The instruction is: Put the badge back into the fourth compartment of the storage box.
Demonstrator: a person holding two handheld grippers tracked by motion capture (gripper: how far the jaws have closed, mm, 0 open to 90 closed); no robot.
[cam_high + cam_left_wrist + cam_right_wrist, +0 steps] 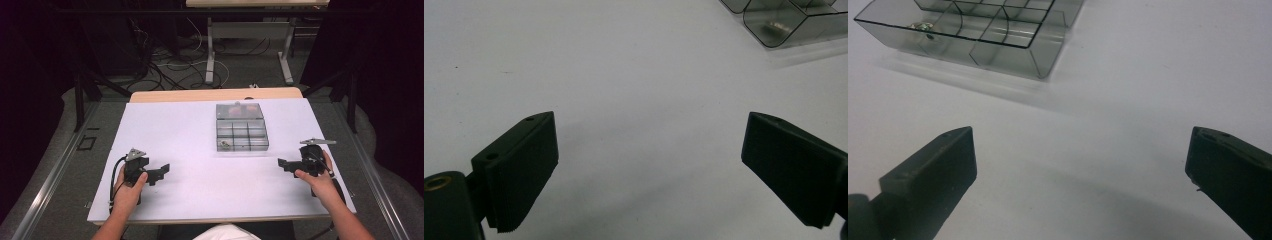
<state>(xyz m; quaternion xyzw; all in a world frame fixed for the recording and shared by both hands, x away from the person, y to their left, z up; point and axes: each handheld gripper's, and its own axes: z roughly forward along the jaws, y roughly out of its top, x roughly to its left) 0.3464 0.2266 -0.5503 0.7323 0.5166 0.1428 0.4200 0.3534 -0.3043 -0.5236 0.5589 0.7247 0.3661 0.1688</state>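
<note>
The white table [180,140] lies under both my grippers. The clear box [241,129] of compartments sits ahead, between my left gripper [161,172] and right gripper [283,164], well apart from each. Both stand wide open, empty. It looks light, stiff and slippery; I'd grip a side wall. A small metal piece [922,25] sits in a near corner cell.

Clear glossy plastic compartment box [242,128], matt white table [190,145], matt black jaws with ribbed faces

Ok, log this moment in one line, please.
left gripper: open, empty | right gripper: open, empty | compartment box: centre of table, untouched
</note>
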